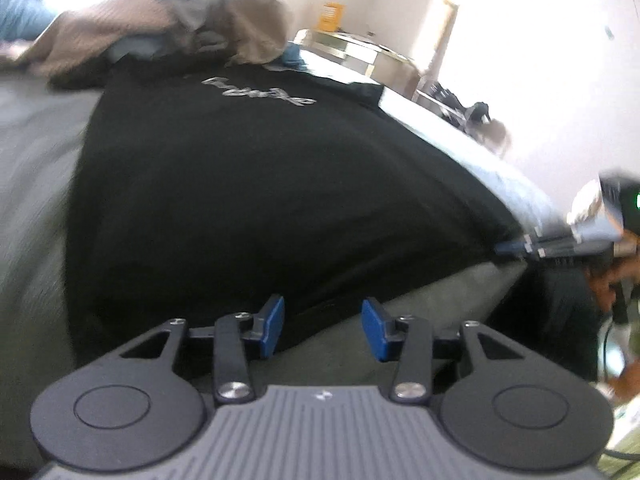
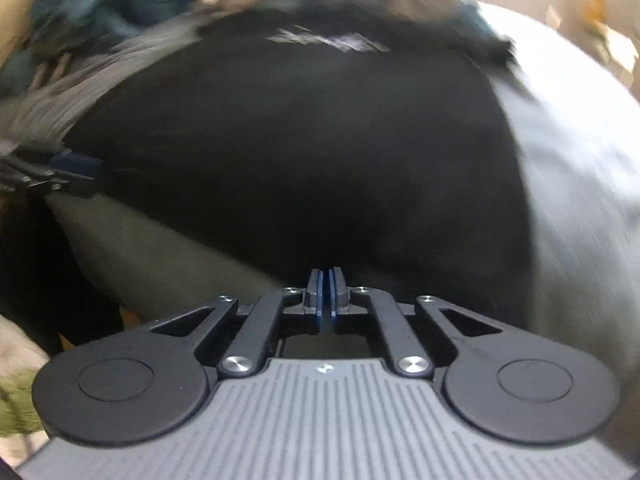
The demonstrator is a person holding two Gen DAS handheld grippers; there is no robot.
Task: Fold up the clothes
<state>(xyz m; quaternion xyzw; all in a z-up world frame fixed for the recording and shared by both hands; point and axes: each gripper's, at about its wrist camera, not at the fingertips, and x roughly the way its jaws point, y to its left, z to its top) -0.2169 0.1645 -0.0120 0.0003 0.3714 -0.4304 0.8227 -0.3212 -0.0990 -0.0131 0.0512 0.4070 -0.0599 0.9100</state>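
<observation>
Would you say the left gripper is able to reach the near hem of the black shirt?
Probably yes: the left gripper has its jaws open just short of the black shirt, and nothing lies between them.

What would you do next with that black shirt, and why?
Probably close the left gripper on the near hem of the black shirt. Its jaws stand open at that edge with nothing pinched, while the right gripper is already shut at the hem.

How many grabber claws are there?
2. The left gripper sits open at the near edge of the black shirt. The right gripper is shut at the shirt's hem. No others show.
</observation>
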